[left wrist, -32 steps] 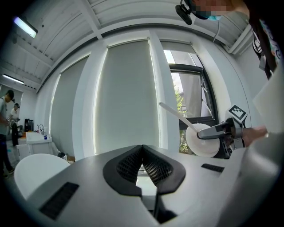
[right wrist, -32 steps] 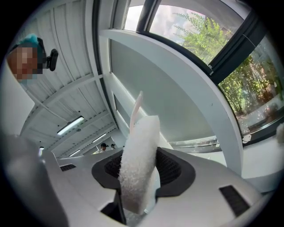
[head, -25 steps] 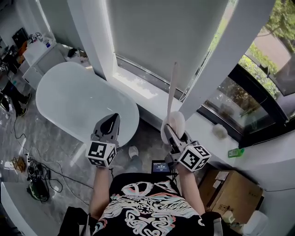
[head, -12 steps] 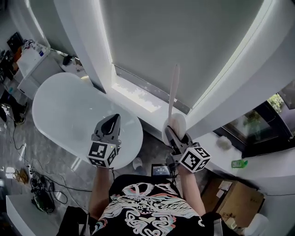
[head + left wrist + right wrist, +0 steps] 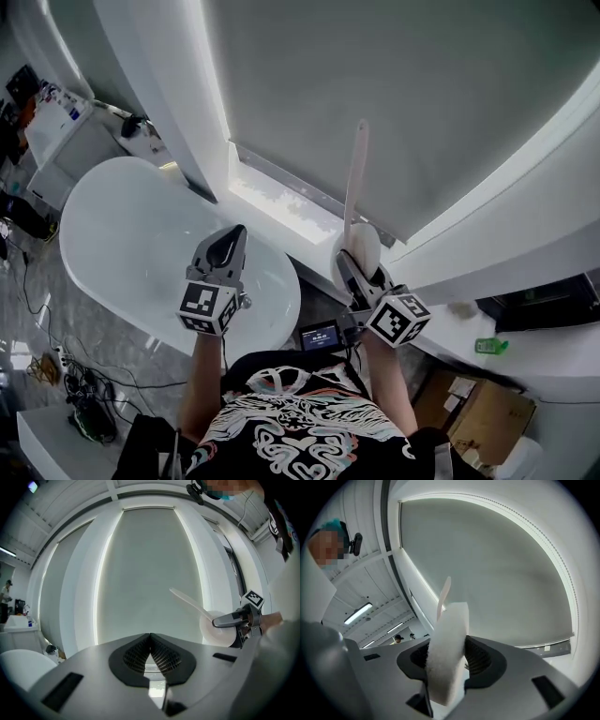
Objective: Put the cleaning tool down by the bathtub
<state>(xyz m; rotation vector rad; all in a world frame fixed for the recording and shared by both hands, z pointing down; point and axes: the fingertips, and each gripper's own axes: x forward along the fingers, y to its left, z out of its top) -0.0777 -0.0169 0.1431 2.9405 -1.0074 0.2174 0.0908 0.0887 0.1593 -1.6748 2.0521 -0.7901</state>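
Note:
The cleaning tool (image 5: 356, 246) is a round white pad with a long pale handle (image 5: 355, 173) that points up toward the window blind. My right gripper (image 5: 351, 267) is shut on the pad (image 5: 447, 651), which stands edge-on between its jaws. In the left gripper view the tool (image 5: 218, 629) shows at the right, held up in the air. My left gripper (image 5: 225, 249) is shut and holds nothing; its pads (image 5: 150, 654) meet. It hovers over the near end of the white bathtub (image 5: 141, 234), which lies below and to the left.
A large window with a grey roller blind (image 5: 375, 103) fills the wall ahead, above a white sill (image 5: 281, 202). A white cabinet (image 5: 66, 131) with bottles stands at the far left. Cables (image 5: 80, 403) lie on the marble floor. A cardboard box (image 5: 473, 412) sits at the lower right.
The view has swung left and up: the dark window at the right has slid nearly out of sight. Both grippers keep their places and the right one its hold on the tool.

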